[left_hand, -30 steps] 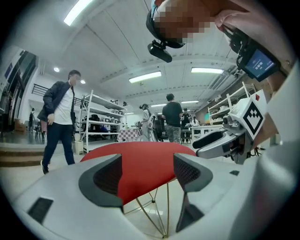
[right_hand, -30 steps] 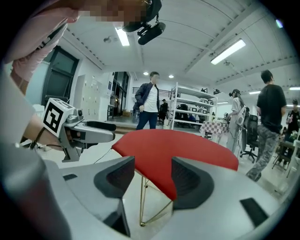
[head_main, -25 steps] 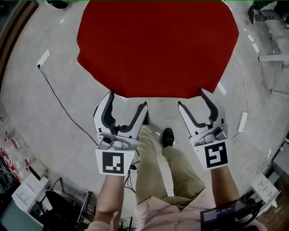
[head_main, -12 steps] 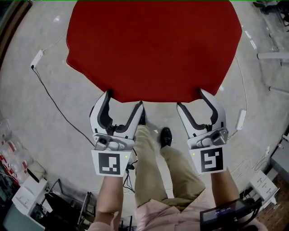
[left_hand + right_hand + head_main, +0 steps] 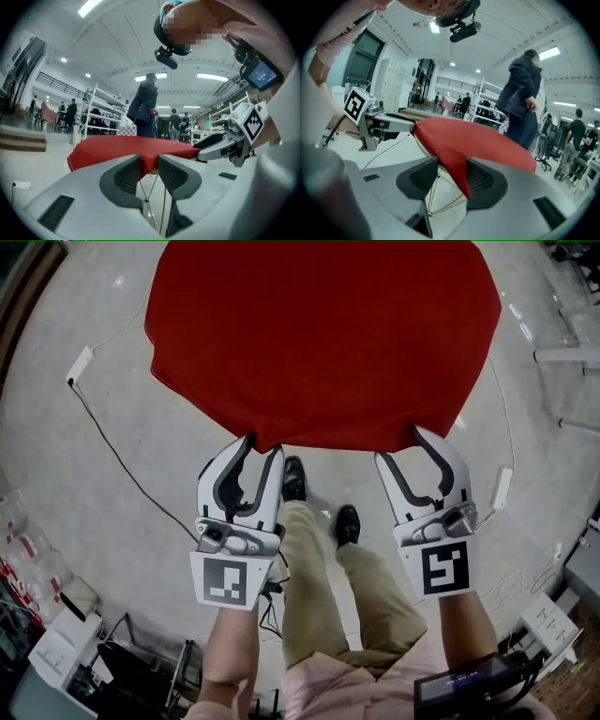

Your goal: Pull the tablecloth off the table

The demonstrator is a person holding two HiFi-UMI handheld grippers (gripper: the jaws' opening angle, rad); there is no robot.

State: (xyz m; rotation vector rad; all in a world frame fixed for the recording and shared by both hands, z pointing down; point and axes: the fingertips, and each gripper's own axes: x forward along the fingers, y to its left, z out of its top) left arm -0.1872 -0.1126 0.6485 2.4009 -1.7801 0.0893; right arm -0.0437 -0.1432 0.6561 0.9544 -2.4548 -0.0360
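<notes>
Both grippers are at the near edge of the table now. The left gripper (image 5: 262, 446) has its fingers (image 5: 126, 176) drawn in narrow, and the red tablecloth (image 5: 323, 334) comes down between the tips: the hem is pinched there, bunched into a small fold. Below the tips the ribbed pads have a slim gap, and through it the table's thin brass legs (image 5: 163, 206) show.

Over on the right, a different picture. The right gripper (image 5: 400, 446) stands wide open, with one tip under the cloth's edge and the other out in the open. A hanging fold of the hem drops between the jaws and lies against the right-hand pad (image 5: 485, 180), clear of the left-hand one. Nothing is clamped on that side.

Just below the grippers the person's two black shoes (image 5: 348, 521) are planted on the pale floor, right up near the table.

The cloth itself is spread flat over the tabletop, draping all round. Out on the floor to the left, a dark cable (image 5: 122, 456) runs off to a white power strip (image 5: 80, 365). Across the table stands a person in a dark coat (image 5: 525, 103), with white shelving racks (image 5: 101, 110) and more people far behind.
</notes>
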